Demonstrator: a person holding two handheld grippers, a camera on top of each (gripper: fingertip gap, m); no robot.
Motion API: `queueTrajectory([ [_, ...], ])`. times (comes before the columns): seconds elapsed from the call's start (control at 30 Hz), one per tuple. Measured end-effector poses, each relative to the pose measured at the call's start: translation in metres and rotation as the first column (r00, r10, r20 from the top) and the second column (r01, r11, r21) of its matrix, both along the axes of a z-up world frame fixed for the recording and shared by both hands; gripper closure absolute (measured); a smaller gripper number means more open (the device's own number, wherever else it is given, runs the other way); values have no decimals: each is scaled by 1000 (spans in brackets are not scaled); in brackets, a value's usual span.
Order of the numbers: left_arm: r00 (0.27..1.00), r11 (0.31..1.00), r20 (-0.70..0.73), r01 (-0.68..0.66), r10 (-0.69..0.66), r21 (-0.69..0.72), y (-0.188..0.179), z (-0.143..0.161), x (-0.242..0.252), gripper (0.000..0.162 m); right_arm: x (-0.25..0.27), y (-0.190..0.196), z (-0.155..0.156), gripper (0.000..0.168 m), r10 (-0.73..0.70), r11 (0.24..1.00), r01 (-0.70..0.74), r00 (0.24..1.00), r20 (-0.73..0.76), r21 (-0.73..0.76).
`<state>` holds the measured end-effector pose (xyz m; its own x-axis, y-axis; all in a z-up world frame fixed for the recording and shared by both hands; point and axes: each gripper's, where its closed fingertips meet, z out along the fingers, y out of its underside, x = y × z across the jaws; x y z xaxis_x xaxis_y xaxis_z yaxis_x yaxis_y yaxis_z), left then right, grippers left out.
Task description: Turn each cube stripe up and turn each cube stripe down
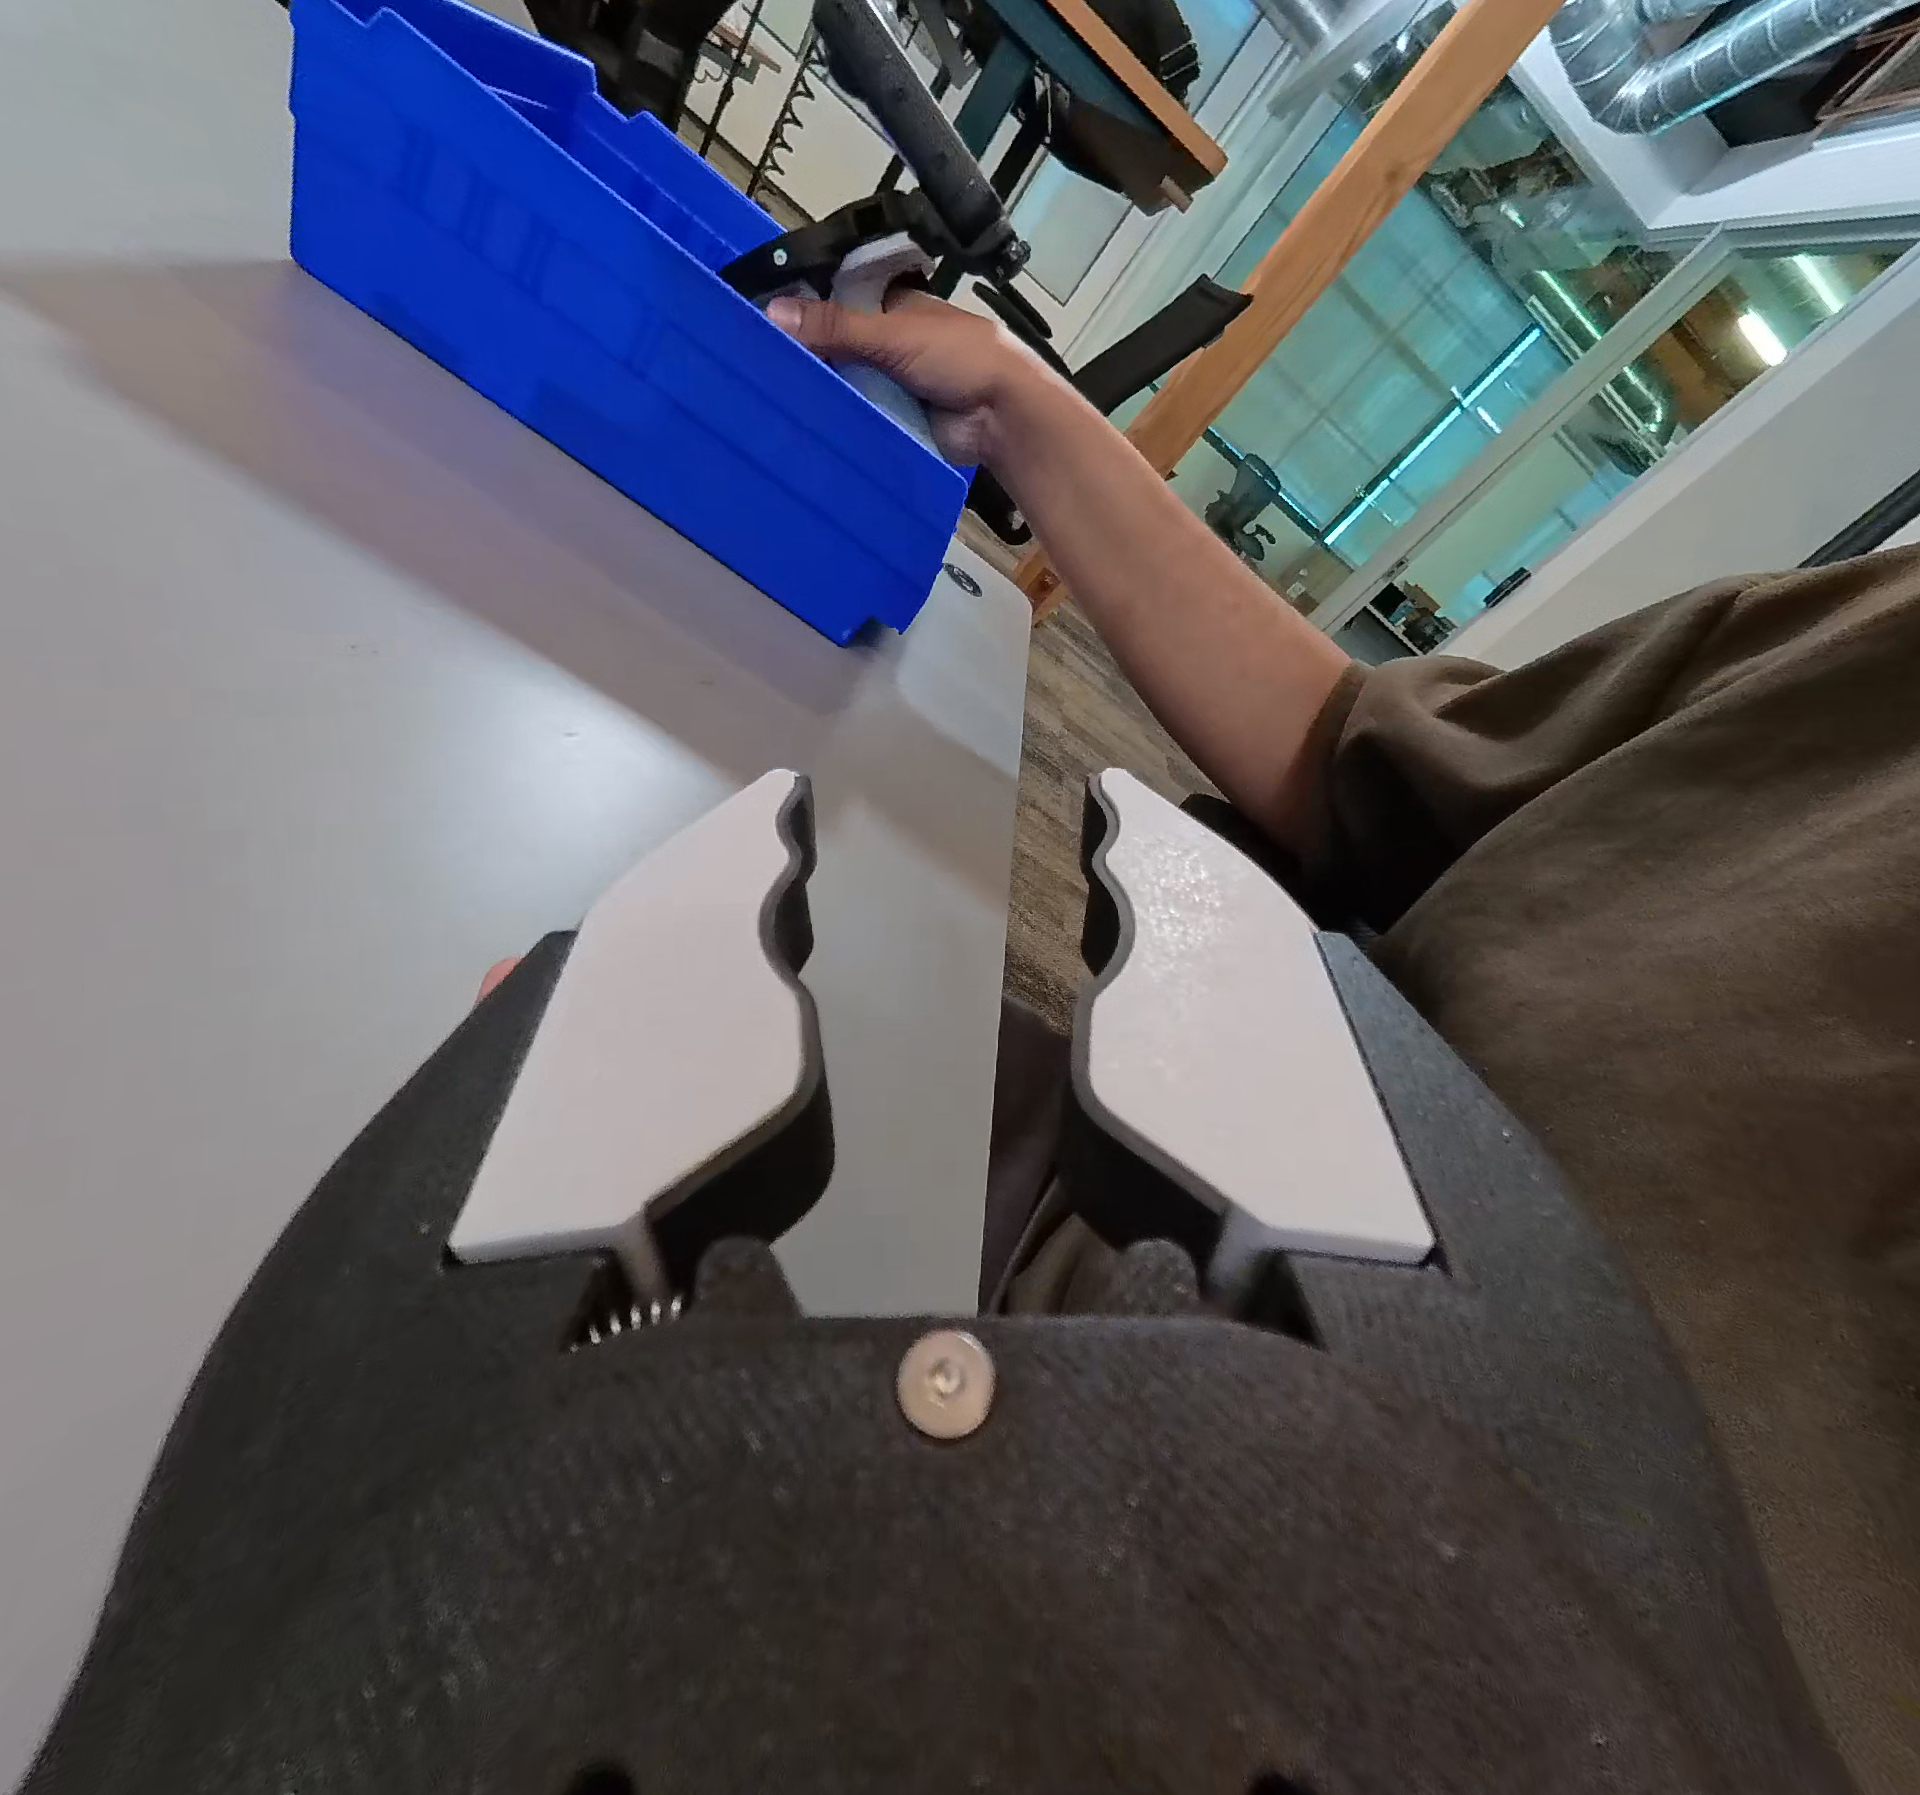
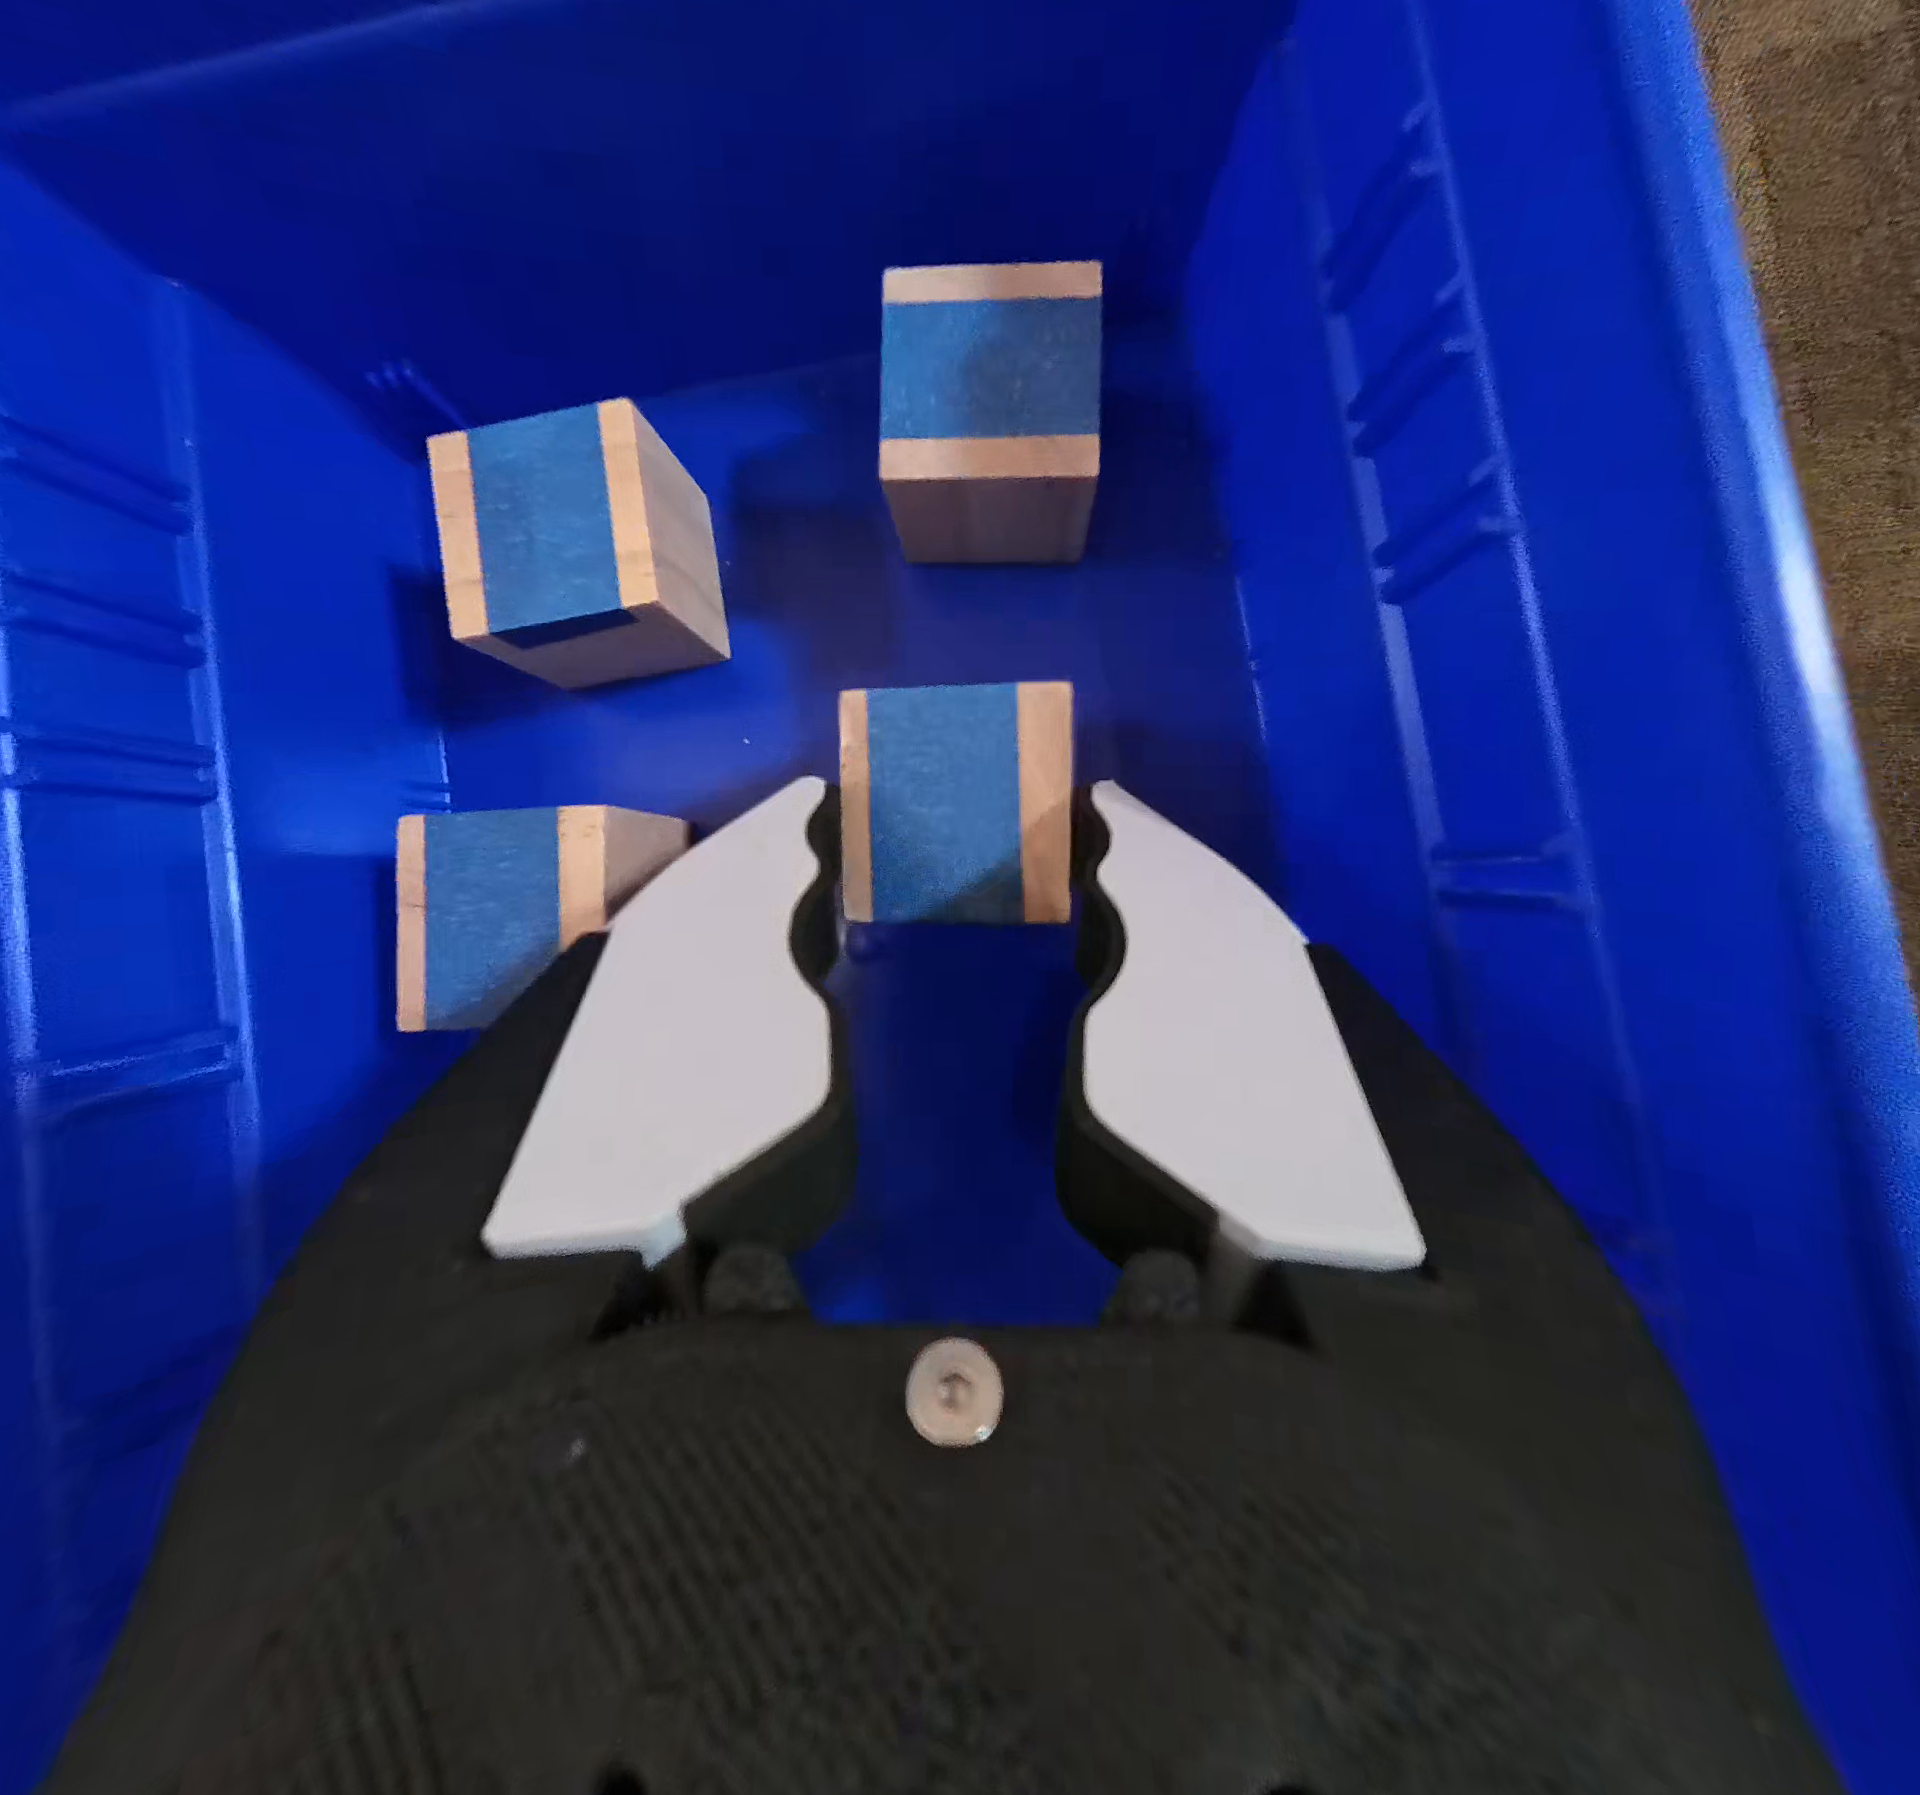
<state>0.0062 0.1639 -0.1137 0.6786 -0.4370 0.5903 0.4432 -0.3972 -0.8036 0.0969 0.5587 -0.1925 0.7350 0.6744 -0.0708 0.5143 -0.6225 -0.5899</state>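
cubes (image 2: pixel 955 800): 4, all stripe up | blue bin (image 2: pixel 1455 602): 1 | grippers (image 2: pixel 956 800): 2

Inside the blue bin (image 2: pixel 1455 602), four cubes crowd the floor: the near cube (image 2: pixel 954 800) sits between the right gripper's (image 2: pixel 954 846) spread fingers, the left-front cube (image 2: pixel 488 914) just beside, while bare floor separates the far two.

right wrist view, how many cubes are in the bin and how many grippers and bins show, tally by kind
wooden cubes with a blue stripe up: 4 (far right, far left, between the fingers, near left)
blue bin: 1
right gripper: 1
total: 6
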Motion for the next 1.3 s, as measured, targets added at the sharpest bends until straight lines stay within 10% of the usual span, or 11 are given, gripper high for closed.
queueTrajectory([
  [0.23,1000,1000,-8,-7,7,0,0,0,0,113,-8,-8,67,116,39,985,-26,997,-72,172],
  [0.43,998,998,19,-61,61,-4,5,2,-12,107,-89,-152,163,117,487,865,-361,771,-411,348],
  [0.57,986,985,34,-164,163,49,7,20,-35,98,-121,-268,127,126,627,770,-541,545,-557,338],
  [0.73,919,922,-106,-368,380,120,2,39,-94,87,-126,-365,50,124,683,661,-720,462,-566,211],
  [0.93,705,741,-232,-625,670,245,-26,79,-199,82,-128,-396,28,124,729,570,-808,415,-544,148],
  [1.17,137,284,-414,-904,900,320,-147,130,-377,86,-128,-375,28,124,644,629,-774,463,-609,76],
  [1.3,118,150,-461,-988,880,35,-187,72,-481,76,-129,-368,41,125,540,660,-751,462,-704,14],
])
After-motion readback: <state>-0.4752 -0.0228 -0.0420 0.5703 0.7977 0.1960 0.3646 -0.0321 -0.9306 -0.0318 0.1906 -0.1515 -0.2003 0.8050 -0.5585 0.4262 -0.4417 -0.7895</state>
